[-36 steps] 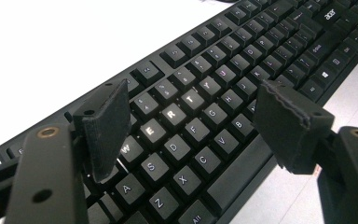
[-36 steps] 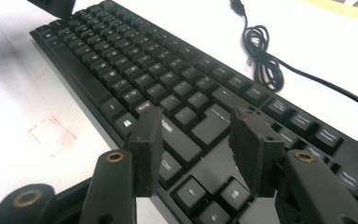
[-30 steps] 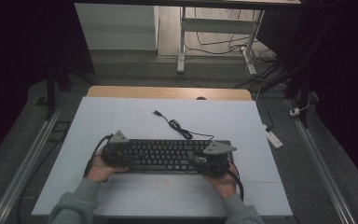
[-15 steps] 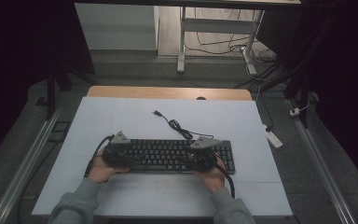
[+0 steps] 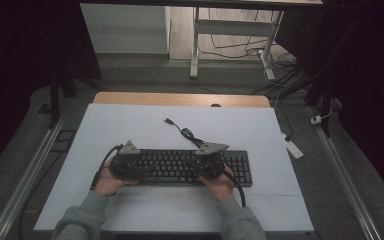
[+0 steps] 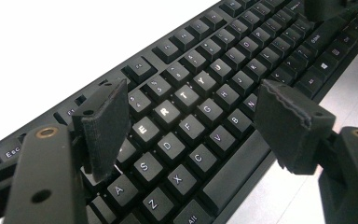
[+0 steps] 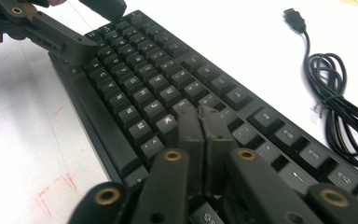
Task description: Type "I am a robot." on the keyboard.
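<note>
A black keyboard lies across the white table in front of the person. My left gripper hovers over its left half, open, with the letter keys showing in the wide gap between the jaws. My right gripper is over the right side of the letter block. Its jaws have just been closing and now meet, shut, with nothing between them, tips close above the keys. The left gripper also appears at the keyboard's far end in the right gripper view.
The keyboard's black USB cable lies coiled on the white table behind the keyboard. A wooden strip borders the table's far edge. A white power strip lies on the floor at the right. Faint red marks are on the tabletop.
The right hand slid left along the keyboard from its right end toward the middle, uncovering the number pad. The left hand stayed where it was.
</note>
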Motion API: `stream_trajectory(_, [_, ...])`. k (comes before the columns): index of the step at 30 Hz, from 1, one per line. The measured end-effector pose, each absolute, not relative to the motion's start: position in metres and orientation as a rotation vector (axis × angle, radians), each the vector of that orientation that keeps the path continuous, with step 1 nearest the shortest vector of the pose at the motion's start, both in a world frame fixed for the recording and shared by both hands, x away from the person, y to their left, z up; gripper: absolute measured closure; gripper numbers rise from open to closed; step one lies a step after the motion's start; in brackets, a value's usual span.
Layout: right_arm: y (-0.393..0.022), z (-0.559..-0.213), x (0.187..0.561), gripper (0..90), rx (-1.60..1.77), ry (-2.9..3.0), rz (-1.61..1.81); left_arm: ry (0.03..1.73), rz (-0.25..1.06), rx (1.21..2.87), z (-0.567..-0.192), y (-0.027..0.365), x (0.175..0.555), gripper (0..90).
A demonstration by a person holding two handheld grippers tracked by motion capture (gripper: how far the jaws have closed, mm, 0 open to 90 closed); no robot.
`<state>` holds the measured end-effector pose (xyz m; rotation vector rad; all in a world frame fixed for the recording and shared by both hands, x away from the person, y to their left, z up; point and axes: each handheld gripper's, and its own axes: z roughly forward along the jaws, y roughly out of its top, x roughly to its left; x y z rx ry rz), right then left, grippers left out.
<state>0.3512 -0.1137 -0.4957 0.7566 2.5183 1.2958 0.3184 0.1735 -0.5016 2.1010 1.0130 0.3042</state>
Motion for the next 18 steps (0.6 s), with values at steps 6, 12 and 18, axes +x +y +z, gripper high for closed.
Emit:
stream_trajectory(6, [-0.106,-0.498,0.356,89.6,0.763,2.534,1.278,1.012,0.304,2.101,-0.502,0.174,0.319,27.2])
stream_trajectory(12, [-0.098,-0.501,0.363,89.5,0.776,2.539,1.26,1.009,0.304,2.101,-0.502,0.174,0.319,27.2])
stream_trajectory(18, [-0.09,-0.506,0.367,89.5,0.793,2.552,1.236,1.009,0.302,2.102,-0.502,0.174,0.319,27.1])
